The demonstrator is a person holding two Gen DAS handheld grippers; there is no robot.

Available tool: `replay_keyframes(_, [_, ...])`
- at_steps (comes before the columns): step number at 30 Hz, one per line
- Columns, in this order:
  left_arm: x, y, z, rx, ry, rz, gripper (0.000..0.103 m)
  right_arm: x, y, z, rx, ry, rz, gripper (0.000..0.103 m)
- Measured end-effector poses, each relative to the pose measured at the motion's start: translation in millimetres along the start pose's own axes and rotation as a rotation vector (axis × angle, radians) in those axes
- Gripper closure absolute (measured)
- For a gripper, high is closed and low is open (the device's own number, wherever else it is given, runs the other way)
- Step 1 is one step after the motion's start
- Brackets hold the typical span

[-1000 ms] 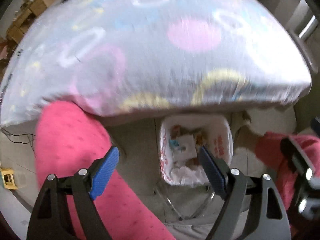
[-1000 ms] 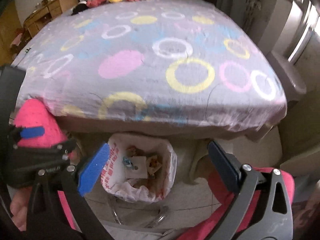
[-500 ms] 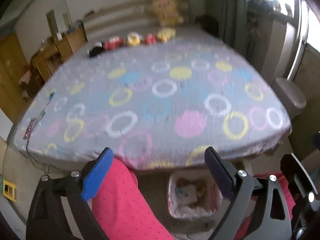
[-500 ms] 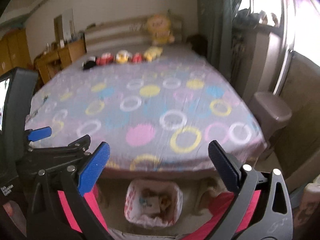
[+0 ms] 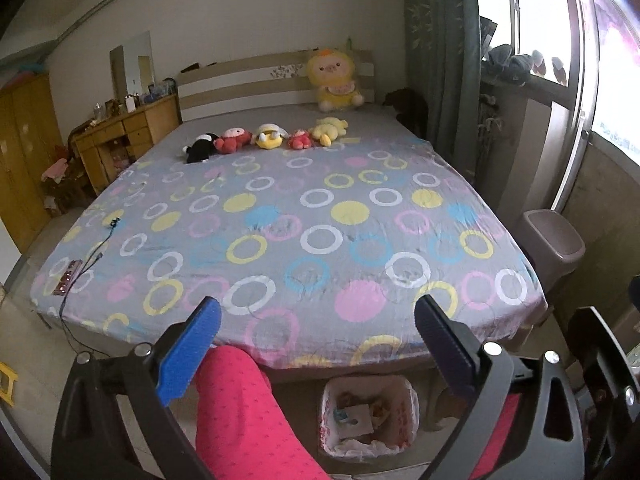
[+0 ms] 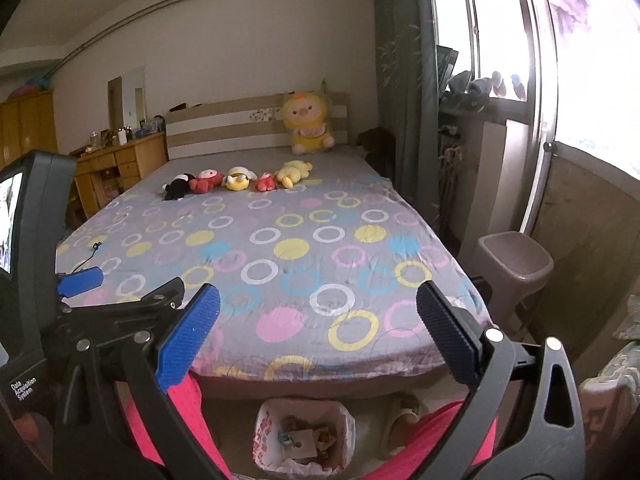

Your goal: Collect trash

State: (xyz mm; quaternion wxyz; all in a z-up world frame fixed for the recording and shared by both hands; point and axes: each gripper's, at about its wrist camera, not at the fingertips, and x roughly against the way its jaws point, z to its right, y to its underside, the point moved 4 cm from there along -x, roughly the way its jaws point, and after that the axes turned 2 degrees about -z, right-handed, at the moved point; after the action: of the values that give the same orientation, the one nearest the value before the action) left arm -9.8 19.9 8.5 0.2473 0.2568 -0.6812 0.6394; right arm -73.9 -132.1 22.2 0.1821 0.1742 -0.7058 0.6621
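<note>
Both the left gripper [image 5: 316, 354], jaws opening, and right gripper [image 6: 318, 338] are hanging wide and empty over the floor-level trash bag [image 5: 370, 416] below the bed's foot [image 5: 280, 248], probably light and crinkly, so I'm eyeing its thin plastic rim.

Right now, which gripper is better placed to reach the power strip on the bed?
Left, probably. The power strip lies at the bed's left edge, on the left gripper's side; the right gripper stands farther right. Both are empty.

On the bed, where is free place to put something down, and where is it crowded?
The bed is bare across its middle and near end, from the row of small plush toys to the foot edge. Crowded: that row, the big yellow plush at the headboard, and the cable along the left edge.
</note>
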Motion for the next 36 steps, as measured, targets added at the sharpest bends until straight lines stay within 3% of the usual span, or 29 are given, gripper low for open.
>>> replay_keyframes(36, [8.1, 3.3, -6.5, 0.023, 0.024, -0.021, 0.008, 8.0, -0.6, -3.0, -0.018, -0.013, -0.035, 0.007])
